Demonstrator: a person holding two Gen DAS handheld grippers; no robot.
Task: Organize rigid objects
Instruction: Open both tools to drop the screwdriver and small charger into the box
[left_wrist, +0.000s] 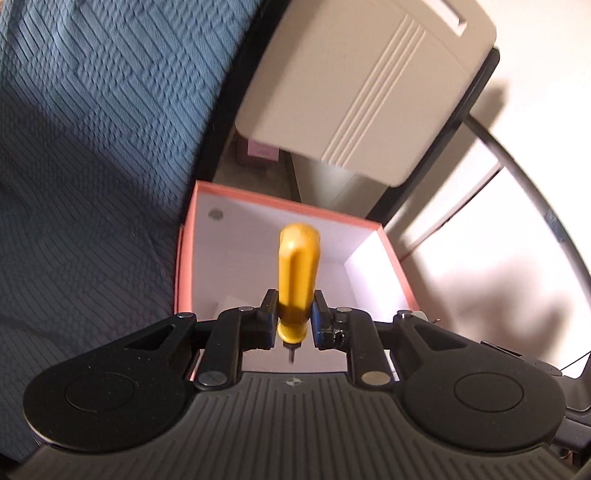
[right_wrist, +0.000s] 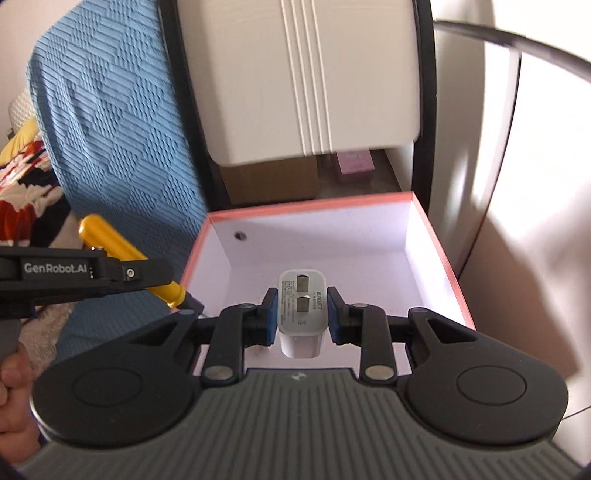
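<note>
My left gripper (left_wrist: 294, 308) is shut on a yellow-handled screwdriver (left_wrist: 296, 273), handle pointing away, short metal tip toward the camera. It hangs over the near part of an open pink box (left_wrist: 280, 195) with a white inside. In the right wrist view my right gripper (right_wrist: 302, 304) is shut on a white plug adapter (right_wrist: 301, 314), its two flat prongs facing up, above the same pink box (right_wrist: 314, 205). The left gripper (right_wrist: 186, 295) and the screwdriver (right_wrist: 110, 240) show at the left, beside the box's left wall.
A blue textured cover (left_wrist: 92, 155) lies left of the box. A beige panel (left_wrist: 354, 81) in a black frame rises behind it, with a small pink box (right_wrist: 356, 162) and a cardboard box (right_wrist: 273, 181) beneath. A white cabinet (right_wrist: 535, 221) stands right. A hand (right_wrist: 13, 398) is at the lower left.
</note>
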